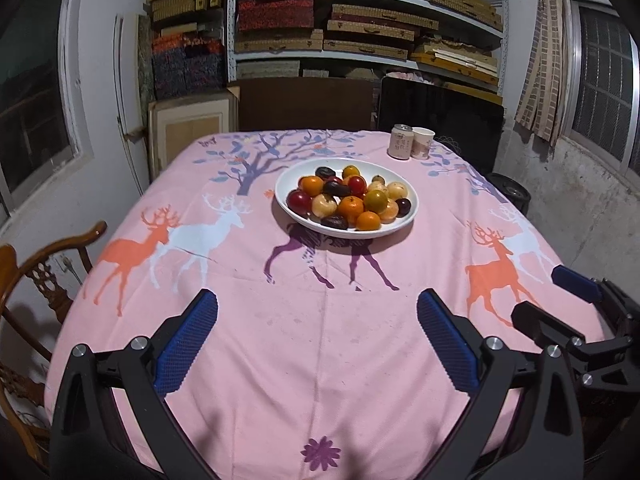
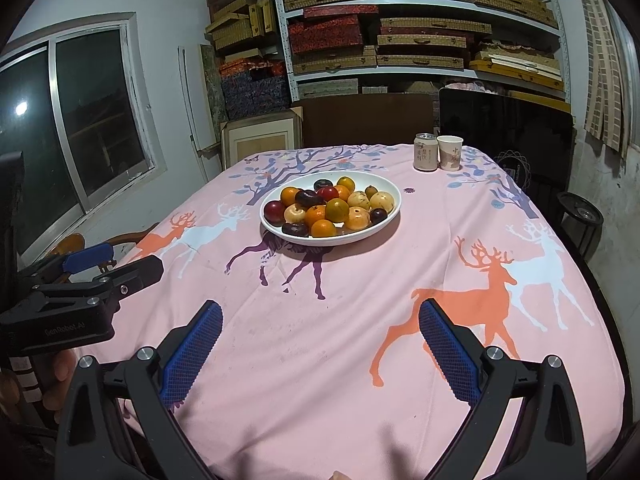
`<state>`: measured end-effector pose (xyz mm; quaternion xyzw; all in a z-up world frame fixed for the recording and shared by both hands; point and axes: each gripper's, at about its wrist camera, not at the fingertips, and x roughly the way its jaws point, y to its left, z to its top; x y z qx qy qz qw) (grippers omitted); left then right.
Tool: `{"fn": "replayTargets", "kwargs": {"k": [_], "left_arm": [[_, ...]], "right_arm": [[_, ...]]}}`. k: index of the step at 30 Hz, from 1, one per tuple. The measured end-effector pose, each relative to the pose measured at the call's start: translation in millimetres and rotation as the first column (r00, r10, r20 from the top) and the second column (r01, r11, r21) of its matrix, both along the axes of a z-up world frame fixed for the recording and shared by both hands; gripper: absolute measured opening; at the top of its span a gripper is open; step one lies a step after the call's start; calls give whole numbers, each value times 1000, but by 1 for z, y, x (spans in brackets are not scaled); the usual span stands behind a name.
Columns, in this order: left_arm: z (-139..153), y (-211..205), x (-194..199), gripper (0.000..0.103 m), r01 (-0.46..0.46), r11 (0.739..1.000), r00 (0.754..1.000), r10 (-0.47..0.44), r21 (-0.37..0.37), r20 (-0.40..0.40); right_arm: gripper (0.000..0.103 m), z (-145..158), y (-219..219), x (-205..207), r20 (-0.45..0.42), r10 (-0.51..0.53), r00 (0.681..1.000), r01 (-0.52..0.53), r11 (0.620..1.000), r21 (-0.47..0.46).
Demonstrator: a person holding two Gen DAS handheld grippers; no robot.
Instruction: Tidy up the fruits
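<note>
- Shelves (image 1: pixel 360 20) stacked with woven and patterned boxes filled the back wall, and a pink deer-print tablecloth (image 1: pixel 320 340) covered the table you worked at.
- You had a white plate (image 1: pixel 410 208) sitting just above the centre of the left wrist frame, heaped with fruits (image 1: pixel 346 198): orange, red, dark purple and pale yellow pieces touching one another in one pile.
- In the right wrist view that plate (image 2: pixel 390 192) lay slightly left of centre in the upper half, its fruits (image 2: pixel 330 210) all inside the rim.
- You held the left gripper (image 1: pixel 318 308) low over the near cloth, aimed toward the plate, its blue-padded fingers spread wide with nothing between them.
- You held the right gripper (image 2: pixel 320 316) in the same way, level and pointing forward, fingers splayed apart and empty, well short of the plate.
- Your right gripper also showed at the right edge of the left wrist frame (image 1: pixel 560 300), beside the left one; your left gripper showed at the left edge of the right wrist frame (image 2: pixel 116 260).
- Your hand (image 2: pixel 60 384) was partly visible at the lower left of the right wrist frame, wrapped around the left tool's handle.
- A drink can (image 1: pixel 401 142) and a paper cup (image 1: pixel 423 143) stood touching at the table's far right, well apart from the plate.
- A wooden chair (image 1: pixel 36 280) stood at the left edge of the left wrist frame.
</note>
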<state>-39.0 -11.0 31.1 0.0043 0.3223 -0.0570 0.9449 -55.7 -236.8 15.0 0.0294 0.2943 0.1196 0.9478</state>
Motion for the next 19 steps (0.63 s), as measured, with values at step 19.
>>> {"fn": "replayTargets", "kwargs": {"k": [19], "left_arm": [[9, -4, -11, 98, -43, 997, 995, 36, 70, 96]], "right_arm": [[99, -6, 0, 0, 0, -4, 1000, 4, 1000, 1]]}}
